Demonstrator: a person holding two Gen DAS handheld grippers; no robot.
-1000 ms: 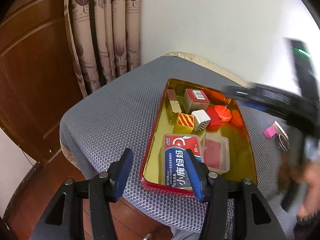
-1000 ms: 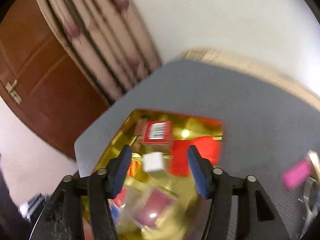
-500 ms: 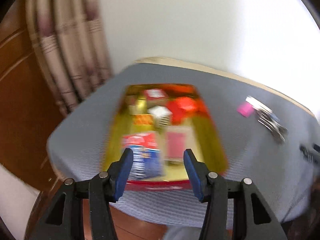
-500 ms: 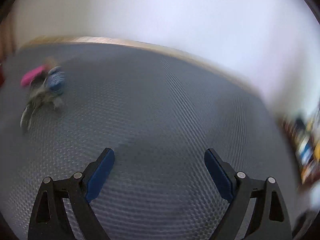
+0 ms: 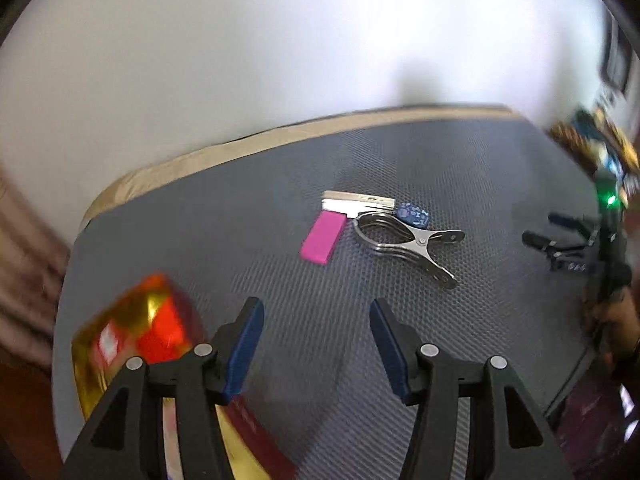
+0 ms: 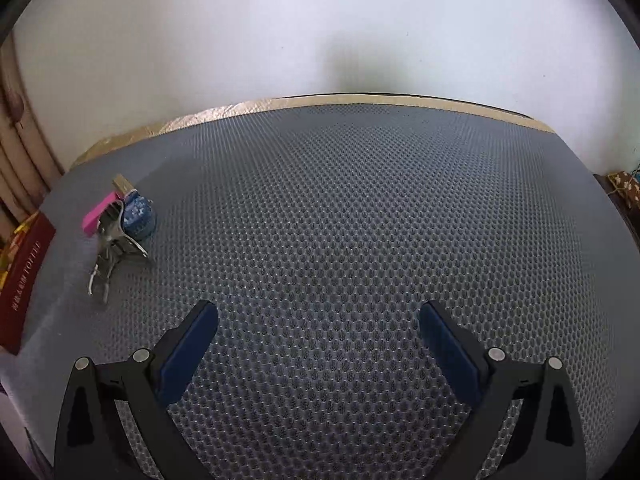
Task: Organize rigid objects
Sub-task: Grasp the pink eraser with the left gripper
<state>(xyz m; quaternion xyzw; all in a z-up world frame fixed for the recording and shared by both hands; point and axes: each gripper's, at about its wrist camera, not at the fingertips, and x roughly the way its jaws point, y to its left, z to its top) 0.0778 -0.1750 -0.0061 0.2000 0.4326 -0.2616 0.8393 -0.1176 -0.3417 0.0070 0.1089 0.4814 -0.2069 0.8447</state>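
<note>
Tray (image 5: 120, 344): gold inside, red rim, far left of the grey mat (image 6: 360, 220), blurred in the left wrist view; red and white shapes inside, not identifiable. In the right wrist view only its dark red side (image 6: 24, 280) shows at the left edge.

Left gripper (image 5: 316, 344): over the mat just right of the tray, pointing down at bare mat. Jaws part open and opening; nothing between them.

Loose cluster, right of the tray and beyond the left gripper, near the mat's far side: pink block (image 5: 323, 237); flat metal strip (image 5: 360, 201) touching its far end; steel clip (image 5: 404, 240) just right of the block; small blue patterned piece (image 5: 412, 215) against the clip's far side.

Right gripper (image 6: 318, 344): well right of the cluster, over bare mat. Jaws wide and opening, nothing between them. In the left wrist view it shows small at the right (image 5: 556, 232), with a green light (image 5: 610, 200) above it.
</note>
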